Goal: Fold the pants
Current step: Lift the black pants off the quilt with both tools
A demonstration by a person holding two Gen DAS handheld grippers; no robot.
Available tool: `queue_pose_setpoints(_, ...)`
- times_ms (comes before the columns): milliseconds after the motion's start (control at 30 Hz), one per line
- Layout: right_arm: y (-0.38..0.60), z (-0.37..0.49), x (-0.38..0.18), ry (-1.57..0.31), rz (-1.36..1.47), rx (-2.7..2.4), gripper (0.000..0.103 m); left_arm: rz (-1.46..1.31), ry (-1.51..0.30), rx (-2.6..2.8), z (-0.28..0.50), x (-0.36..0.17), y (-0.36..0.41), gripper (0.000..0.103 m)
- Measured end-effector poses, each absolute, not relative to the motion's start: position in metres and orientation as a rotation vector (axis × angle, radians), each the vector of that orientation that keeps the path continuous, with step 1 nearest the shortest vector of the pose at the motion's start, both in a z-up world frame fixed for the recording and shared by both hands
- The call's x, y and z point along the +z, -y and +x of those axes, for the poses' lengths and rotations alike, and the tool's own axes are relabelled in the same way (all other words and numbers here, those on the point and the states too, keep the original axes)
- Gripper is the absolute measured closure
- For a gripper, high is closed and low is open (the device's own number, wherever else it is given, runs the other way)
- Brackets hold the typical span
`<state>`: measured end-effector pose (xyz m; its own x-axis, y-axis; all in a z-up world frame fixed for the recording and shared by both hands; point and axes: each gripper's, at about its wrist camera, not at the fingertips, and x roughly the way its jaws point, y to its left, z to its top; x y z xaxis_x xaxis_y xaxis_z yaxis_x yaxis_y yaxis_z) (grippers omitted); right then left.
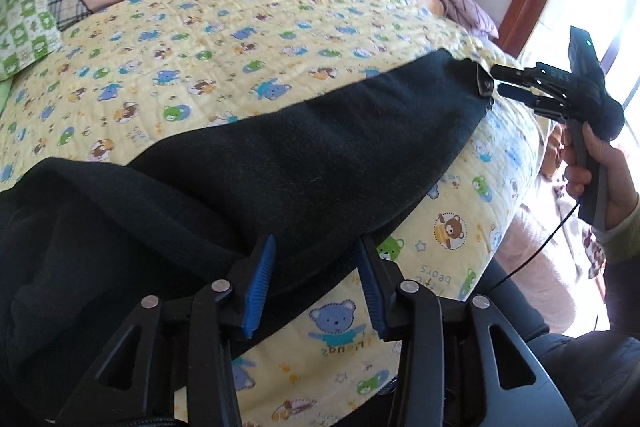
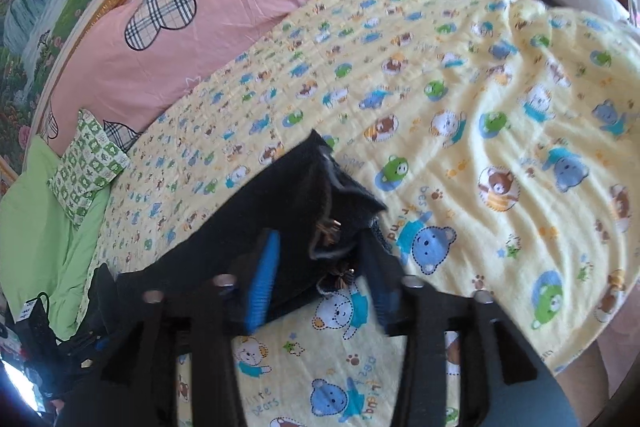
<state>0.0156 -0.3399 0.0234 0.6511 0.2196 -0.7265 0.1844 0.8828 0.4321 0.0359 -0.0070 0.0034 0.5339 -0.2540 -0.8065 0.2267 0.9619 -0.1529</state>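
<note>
Where it lies flat, black pants (image 1: 304,155) stretched lengthwise along yellow quilt (image 1: 224,39)

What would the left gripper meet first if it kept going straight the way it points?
Most likely the black pants: the fabric's near edge already lies between the open jaws of the left gripper, resting on the yellow bear blanket. Depth is hard to judge through the fisheye.

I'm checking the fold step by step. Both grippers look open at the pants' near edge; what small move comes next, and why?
Probably back both grippers off. The left gripper and right gripper stand open, pads apart, with the dark pants lying flat on the blanket, apparently released.
</note>
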Motion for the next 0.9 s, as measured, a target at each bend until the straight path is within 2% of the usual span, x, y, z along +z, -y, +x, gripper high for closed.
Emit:
queue_pose_setpoints(233, 0.313, 0.009, 0.052, -0.805, 0.461, 0.088, 0.050, -0.120, -0.926, -0.198, 0.019, 0.020, -0.034, 0.048)
queue_pose_setpoints(500, 0.248, 0.024, 0.049, -0.860, 0.427, 0.264, 0.050, -0.262, -0.896, -0.047, 0.003, 0.026, -0.110, 0.048)
queue_pose_setpoints(900, 0.156, 0.042, 0.042, -0.935, 0.324, 0.466, 0.050, -0.330, -0.852, 0.094, -0.020, 0.032, -0.178, 0.047)
